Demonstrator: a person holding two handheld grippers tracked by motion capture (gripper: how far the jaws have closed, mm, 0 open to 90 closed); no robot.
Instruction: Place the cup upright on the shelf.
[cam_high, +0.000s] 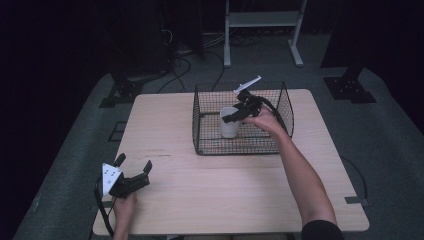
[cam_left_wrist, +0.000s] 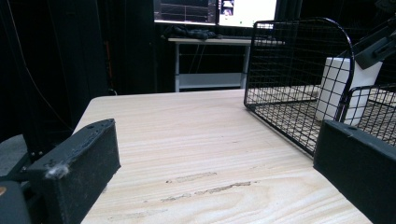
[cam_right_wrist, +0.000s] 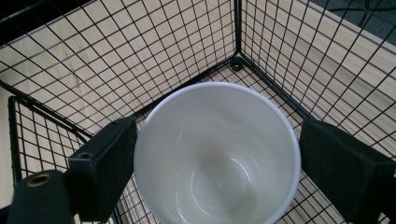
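Right hand-held gripper (cam_high: 235, 116): forearm extended into wire basket (cam_high: 285, 107), jaws spread astride upright white cup (cam_high: 229, 123); own view shows left jaw touching rim, cup empty. Left hand-held gripper (cam_high: 134, 165): resting at near tabletop (cam_high: 210, 185) corner, jaws apart, empty.

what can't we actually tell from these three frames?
- Right gripper jaws on the cup: the right gripper view shows them flanking its rim, but contact is too close to call; the high view is too small.
- Cup base: cut off by the bottom edge in the right gripper view, behind the basket mesh in the left gripper view.
- Left gripper: its jaws cut off by that view's edges.
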